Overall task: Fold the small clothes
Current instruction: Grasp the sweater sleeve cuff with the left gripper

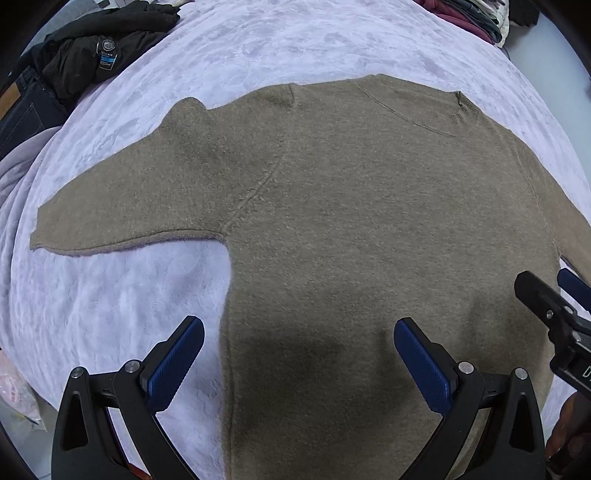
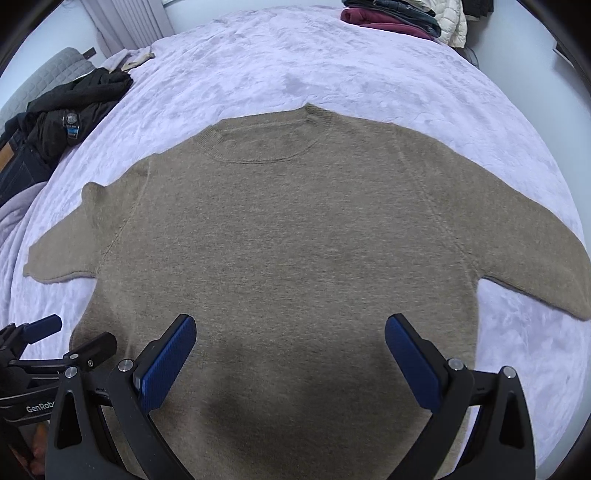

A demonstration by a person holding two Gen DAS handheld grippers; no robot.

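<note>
Left gripper [image 1: 298, 334]: nearest the lens in the left wrist view, jaws spread wide and holding nothing; it hangs over the sweater's lower left side, one blue pad [image 1: 173, 363] above bare bedspread, the other above knit.
Plastic bag [image 1: 14, 395]: pale, at the far left edge beside the bed, only partly in view.
Jeans [image 1: 18, 107]: dark denim with a tan patch, at the bed's left edge.
Black jacket [image 1: 99, 48]: crumpled at the bed's far left corner, a small badge and blue label showing; it touches the jeans.
Bedspread [image 2: 332, 66]: pale lilac, crinkled plush, covering the whole bed.
Sweater [image 2: 288, 229]: olive-brown knit, spread flat in the middle of the bedspread, ribbed round neck [image 2: 258, 147] pointing away, both short sleeves stretched out sideways, hem toward the cameras.
Left sleeve [image 1: 125, 206]: lies flat, with a small bump at its shoulder.
Right gripper [image 2: 290, 330]: jaws likewise released and empty, poised over the lower middle of the sweater; its shadow falls on the knit below.
Right sleeve [image 2: 524, 251]: flat, reaching toward the bed's right edge.
Clothes pile [image 2: 402, 18]: maroon, dark and white quilted garments stacked at the far right corner, well apart from the sweater.
</note>
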